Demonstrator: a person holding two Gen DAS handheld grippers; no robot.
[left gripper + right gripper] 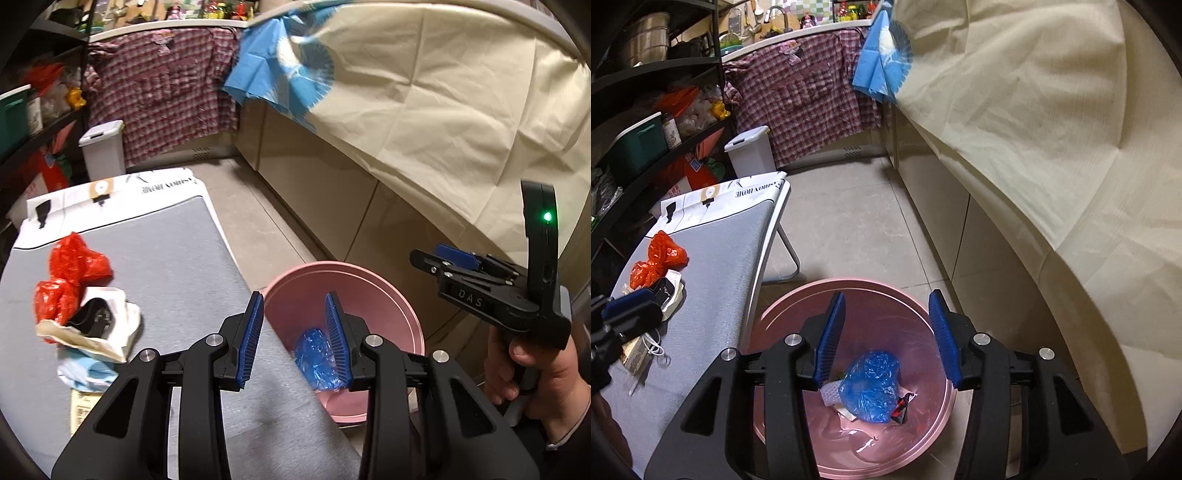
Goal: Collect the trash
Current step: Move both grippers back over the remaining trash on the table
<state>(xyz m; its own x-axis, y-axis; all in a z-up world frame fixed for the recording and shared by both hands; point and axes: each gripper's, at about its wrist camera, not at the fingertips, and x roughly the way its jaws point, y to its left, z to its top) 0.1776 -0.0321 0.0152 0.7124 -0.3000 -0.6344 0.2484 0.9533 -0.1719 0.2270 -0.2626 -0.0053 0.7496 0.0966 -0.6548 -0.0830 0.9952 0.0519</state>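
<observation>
The right hand-held gripper (pixel 886 328) is hanging tilted downward over the round pink plastic basin (pixel 783 306) on the tiled floor, its blue ribbed pads spread apart with nothing between them. In the left wrist view, a person's hand (pixel 524 373) is wrapping around this tool's black handle, and a sleeve is showing at the wrist. The left hand-held gripper (pixel 294 332) is also pointing downward, sitting above the edge of the grey-covered folding bench (pixel 177 258) where it meets the basin; its jaws are standing apart and empty too.

The hand carrying the left tool is not showing in either view. The basin's near rim is being cut off behind the gripper bodies, and the small scraps under the bag inside it are hard to make out.

The crumpled blue plastic bag (pixel 871 384) is lying at the bottom of the basin, directly below the right gripper's open jaws and apart from them. On the bench, well to the left of both tools, a crumpled red plastic bag (pixel 66 280) is lying against a heap of white and tan paper wrappers (pixel 99 332) with a black piece on top.
</observation>
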